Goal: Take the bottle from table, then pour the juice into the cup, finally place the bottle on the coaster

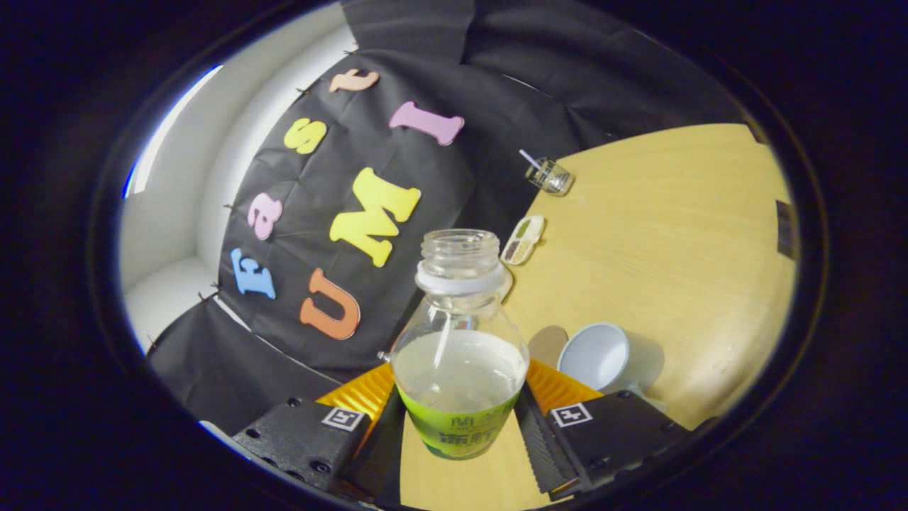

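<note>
In the gripper view, the gripper (460, 419) is pinching a clear plastic bottle with a green label (459, 369). Both fingers press on the lower part of the bottle, one on each side, at the height of the label. The bottle has no cap; its threaded mouth is open and a white ring sits under the thread. A pale, cloudy juice fills it up to about the shoulder. The whole scene is tilted in this view, so the light wooden table (681, 234) slopes behind the bottle.

Just beside the bottle, near the one finger, a small white cup (594, 355) is on the table, with its opening turned toward the camera. Its inside looks empty, but I cannot tell this for sure. Between the bottle and the cup, a brown round coaster (547, 343) lies flat on the table, partly hidden by both of them.

Beyond the bottle, near the table edge, there is a small oblong dish with several compartments (523, 240). Farther away stands a clear glass jar with a straw (547, 174). The black cloth wall (496, 85) rises behind the table.
</note>
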`<action>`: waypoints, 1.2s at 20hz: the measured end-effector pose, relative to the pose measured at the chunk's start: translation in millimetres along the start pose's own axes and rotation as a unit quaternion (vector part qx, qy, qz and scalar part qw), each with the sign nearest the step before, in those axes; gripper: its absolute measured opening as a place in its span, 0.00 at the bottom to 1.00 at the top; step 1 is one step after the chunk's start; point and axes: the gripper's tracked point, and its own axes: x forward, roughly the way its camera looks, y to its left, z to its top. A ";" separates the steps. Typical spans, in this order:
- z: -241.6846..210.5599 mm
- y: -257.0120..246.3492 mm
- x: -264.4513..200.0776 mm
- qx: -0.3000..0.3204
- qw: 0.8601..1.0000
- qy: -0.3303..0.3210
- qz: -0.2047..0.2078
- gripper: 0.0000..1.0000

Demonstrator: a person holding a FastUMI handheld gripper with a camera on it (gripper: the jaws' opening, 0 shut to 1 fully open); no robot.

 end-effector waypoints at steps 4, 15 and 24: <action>26.4 8.3 -1.8 -0.143 0.987 -0.067 -0.025 0.80; -0.9 47.0 23.7 -0.403 0.907 -0.112 -0.052 0.81; 7.0 26.7 96.9 -0.456 0.869 -0.133 -0.140 0.81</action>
